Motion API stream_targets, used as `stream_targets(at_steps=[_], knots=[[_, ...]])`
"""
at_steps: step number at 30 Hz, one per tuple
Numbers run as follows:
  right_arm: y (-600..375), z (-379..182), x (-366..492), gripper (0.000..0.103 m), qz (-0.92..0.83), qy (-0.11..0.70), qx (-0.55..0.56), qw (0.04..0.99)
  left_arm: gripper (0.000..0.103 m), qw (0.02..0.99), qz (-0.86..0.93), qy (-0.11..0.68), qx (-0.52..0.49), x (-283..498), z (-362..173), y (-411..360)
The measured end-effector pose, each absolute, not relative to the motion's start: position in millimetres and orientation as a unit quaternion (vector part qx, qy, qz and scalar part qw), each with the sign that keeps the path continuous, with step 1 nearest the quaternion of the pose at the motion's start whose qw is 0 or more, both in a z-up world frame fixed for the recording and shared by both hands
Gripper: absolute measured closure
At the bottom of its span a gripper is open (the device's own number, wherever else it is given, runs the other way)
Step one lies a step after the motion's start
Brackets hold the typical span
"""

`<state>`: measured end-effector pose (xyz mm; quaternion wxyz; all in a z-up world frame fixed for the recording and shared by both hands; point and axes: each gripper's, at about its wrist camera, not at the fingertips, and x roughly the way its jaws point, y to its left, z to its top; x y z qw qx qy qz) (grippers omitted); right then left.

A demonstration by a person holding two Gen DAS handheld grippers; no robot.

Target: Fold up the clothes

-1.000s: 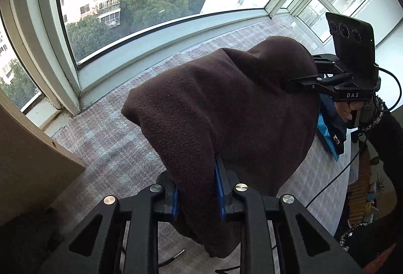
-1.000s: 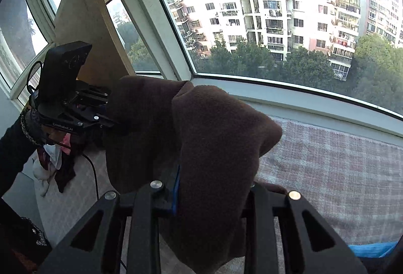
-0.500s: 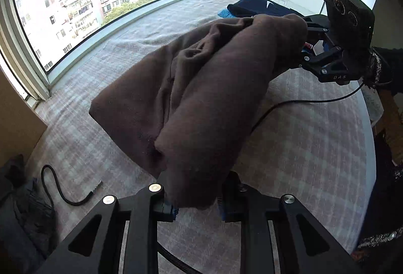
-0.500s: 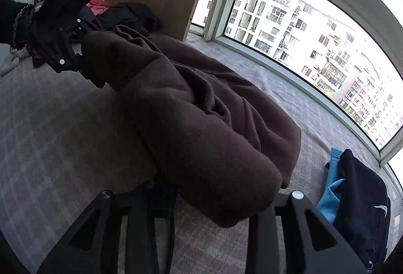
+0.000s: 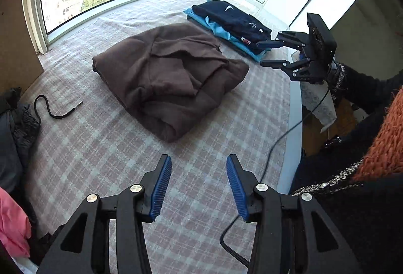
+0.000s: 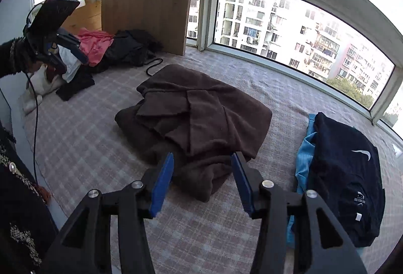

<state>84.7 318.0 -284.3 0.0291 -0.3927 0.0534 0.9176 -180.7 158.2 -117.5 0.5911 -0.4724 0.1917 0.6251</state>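
The brown fleece garment (image 5: pixel 171 72) (image 6: pixel 201 112) lies folded in a thick bundle on the checked mat (image 5: pixel 100 148), free of both grippers. My left gripper (image 5: pixel 199 160) hovers over the mat short of the bundle's near edge. Its jaws are opening and nothing is between them. My right gripper (image 6: pixel 203 157) hangs at the bundle's near corner, and its jaws are opening too with nothing gripped. In the left wrist view the right gripper (image 5: pixel 262 53) stands clear of the bundle's right side. The left gripper (image 6: pixel 73 62) shows at the far left of the right wrist view.
A folded stack with a navy top (image 5: pixel 231 19) (image 6: pixel 347 173) over blue cloth lies beside the bundle. Unfolded clothes, pink (image 6: pixel 93 44) and black (image 6: pixel 131 47), are heaped by a wooden board (image 6: pixel 148 4). A black hooked cable (image 5: pixel 50 107) lies on the mat. Windows ring the far side.
Both grippers were shut on the raised brown garment. They have let go, it has dropped into a folded bundle on the mat, and both have drawn back with jaws apart.
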Motion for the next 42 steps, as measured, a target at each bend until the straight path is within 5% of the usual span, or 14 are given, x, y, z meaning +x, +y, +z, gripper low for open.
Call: stream_targets(at_steps=[1,3,9,13,16,19,21,28,30,36,42], knots=[[329,-291,75,0.039,0.91,0.102,-0.4,0.031,0.036,0.584,0.641,0.184,-0.462,-187,-108,158],[350,-310,53,0.039,0.887,0.196,-0.418,0.028,0.029,0.575,0.664,0.161,-0.45,-200,-97,162],[355,-363,30,0.04,0.831,0.331,-0.446,-0.003,0.032,0.559,0.649,0.131,-0.499,-218,-153,225],[364,-396,34,0.04,0.799,0.319,-0.508,0.036,0.031,0.566,0.613,0.096,-0.543,-220,-191,253],[376,-396,53,0.041,0.794,0.345,-0.498,0.054,0.031,0.535,0.617,0.16,-0.554,-215,-220,258],[367,-361,59,0.051,0.837,0.324,-0.438,0.045,0.033,0.521,0.613,0.137,-0.578,-224,-227,239],[357,-354,48,0.072,0.845,0.319,-0.429,0.012,0.033,0.522,0.627,0.114,-0.566,-225,-210,230],[362,-399,38,0.103,0.805,0.33,-0.494,0.001,0.031,0.585,0.593,0.12,-0.541,-187,-204,252],[364,-389,44,0.102,0.806,0.328,-0.493,0.012,0.032,0.55,0.597,0.15,-0.565,-190,-227,251],[374,-371,28,0.076,0.807,0.361,-0.466,0.02,0.033,0.52,0.623,0.115,-0.573,-205,-210,229],[387,-384,5,0.075,0.789,0.389,-0.474,0.032,0.031,0.499,0.632,0.051,-0.59,-226,-214,248]])
